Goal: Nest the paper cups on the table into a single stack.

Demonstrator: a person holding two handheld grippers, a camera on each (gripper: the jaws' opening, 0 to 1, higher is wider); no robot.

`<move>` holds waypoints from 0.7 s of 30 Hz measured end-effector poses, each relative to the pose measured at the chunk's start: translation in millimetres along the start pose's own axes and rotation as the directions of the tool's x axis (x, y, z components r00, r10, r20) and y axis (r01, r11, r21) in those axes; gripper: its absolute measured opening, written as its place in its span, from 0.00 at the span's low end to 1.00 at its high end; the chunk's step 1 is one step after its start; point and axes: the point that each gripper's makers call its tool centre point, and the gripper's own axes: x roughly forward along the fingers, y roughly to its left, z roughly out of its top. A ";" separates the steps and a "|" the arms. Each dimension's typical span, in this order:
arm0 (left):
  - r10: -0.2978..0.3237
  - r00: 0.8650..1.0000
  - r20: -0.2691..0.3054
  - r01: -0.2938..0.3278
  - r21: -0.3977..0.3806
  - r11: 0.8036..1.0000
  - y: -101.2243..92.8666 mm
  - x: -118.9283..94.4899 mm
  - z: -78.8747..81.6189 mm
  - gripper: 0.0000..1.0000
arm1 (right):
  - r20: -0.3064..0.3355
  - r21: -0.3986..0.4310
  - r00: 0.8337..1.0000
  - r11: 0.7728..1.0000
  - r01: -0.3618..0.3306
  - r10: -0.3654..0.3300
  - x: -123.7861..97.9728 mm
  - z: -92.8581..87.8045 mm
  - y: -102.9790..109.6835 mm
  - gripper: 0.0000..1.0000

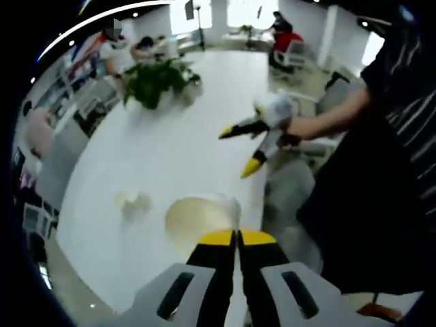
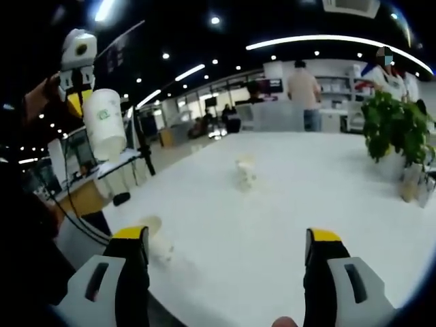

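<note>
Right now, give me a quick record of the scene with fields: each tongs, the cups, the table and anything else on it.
left tongs: shut on the rim of a paper cup, held up in the air
right tongs: open, empty, over the table
cups on table: one upright mid-table, one near the edge
stack: not yet started
other: potted plant at the far side of the table
</note>
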 end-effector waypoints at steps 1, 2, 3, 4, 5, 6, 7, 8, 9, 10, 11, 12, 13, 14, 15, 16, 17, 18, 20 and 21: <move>0.001 1.000 -0.002 -0.001 0.012 1.000 -0.7 6.1 -1.1 0.00 | 0.000 0.005 1.000 1.000 0.003 -0.003 -0.9 -0.6 -0.4 0.94; -0.005 1.000 -0.008 0.005 0.022 1.000 -1.8 8.9 -2.6 0.00 | -0.001 0.006 1.000 1.000 0.003 -0.003 -1.3 -1.0 -0.6 0.93; -0.010 1.000 -0.020 0.011 0.037 0.999 -2.6 12.8 -4.8 0.00 | -0.002 0.005 1.000 1.000 0.005 -0.005 -1.8 -1.4 -1.1 0.93; -0.011 1.000 -0.020 0.012 0.039 0.999 -2.9 15.3 -5.1 0.00 | -0.002 0.004 1.000 1.000 0.006 -0.006 -2.0 -1.6 -1.5 0.93; -0.016 0.999 -0.029 0.017 0.049 0.999 -3.8 19.2 -7.0 0.00 | -0.003 0.005 1.000 1.000 0.007 -0.007 -2.2 -2.0 -2.2 0.93; -0.019 0.999 -0.042 0.021 0.057 0.998 -4.6 22.2 -9.4 0.00 | -0.002 0.007 1.000 1.000 0.009 -0.009 -2.2 -1.9 -2.5 0.93; -0.011 0.998 -0.056 0.014 0.071 0.997 -4.2 26.5 -12.5 0.00 | 0.000 0.009 1.000 1.000 0.013 -0.013 -2.5 -1.4 -3.2 0.93; 0.009 0.997 -0.080 -0.001 0.103 0.995 -1.3 28.8 -16.9 0.00 | 0.003 0.011 1.000 1.000 0.015 -0.015 -2.7 -0.8 -3.6 0.93; 0.032 0.994 -0.101 -0.017 0.142 0.990 1.1 31.7 -21.1 0.00 | 0.006 0.014 1.000 1.000 0.016 -0.017 -2.9 -0.2 -3.8 0.93; 0.053 0.993 -0.103 -0.032 0.191 0.981 3.2 37.7 -23.7 0.00 | 0.007 0.014 1.000 1.000 0.018 -0.018 -2.9 0.1 -3.9 0.93; 0.044 0.992 -0.117 -0.022 0.180 0.983 -0.8 43.3 -29.6 0.00 | 0.006 0.014 1.000 1.000 0.019 -0.019 -2.9 -0.1 -4.1 0.93; 0.042 0.992 -0.120 -0.020 0.176 0.984 -1.8 45.3 -31.5 0.00 | 0.006 0.015 1.000 1.000 0.020 -0.021 -3.1 -0.2 -4.3 0.93; 0.041 0.992 -0.123 -0.019 0.177 0.984 -3.1 48.3 -33.8 0.00 | 0.008 0.017 1.000 1.000 0.022 -0.022 -3.4 0.1 -4.5 0.93; 0.037 0.992 -0.122 -0.013 0.189 0.982 -4.7 52.1 -36.9 0.00 | 0.013 0.021 1.000 0.999 0.026 -0.026 -4.2 0.7 -4.8 0.93; 0.035 0.992 -0.124 -0.010 0.193 0.981 -5.6 54.7 -39.0 0.00 | 0.014 0.022 0.999 0.999 0.028 -0.028 -4.7 0.9 -5.1 0.93; 0.036 0.992 -0.124 -0.011 0.192 0.981 -6.2 57.8 -41.7 0.00 | 0.015 0.023 0.999 0.999 0.030 -0.030 -5.0 0.8 -5.3 0.93; 0.038 0.991 -0.126 -0.012 0.198 0.980 -6.3 60.0 -43.7 0.00 | 0.015 0.024 0.999 0.999 0.030 -0.031 -5.2 0.6 -5.2 0.93; 0.041 0.990 -0.134 -0.012 0.208 0.978 -6.4 63.4 -47.4 0.00 | 0.013 0.026 0.999 0.999 0.031 -0.031 -5.6 -0.1 -5.1 0.93; 0.052 0.989 -0.141 -0.018 0.231 0.973 -5.6 67.7 -51.6 0.00 | 0.012 0.026 0.999 0.999 0.031 -0.032 -6.5 -0.5 -4.5 0.93; 0.066 0.986 -0.154 -0.022 0.268 0.963 -3.9 70.6 -55.4 0.00 | 0.013 0.028 0.999 0.999 0.031 -0.032 -6.9 -0.3 -4.3 0.93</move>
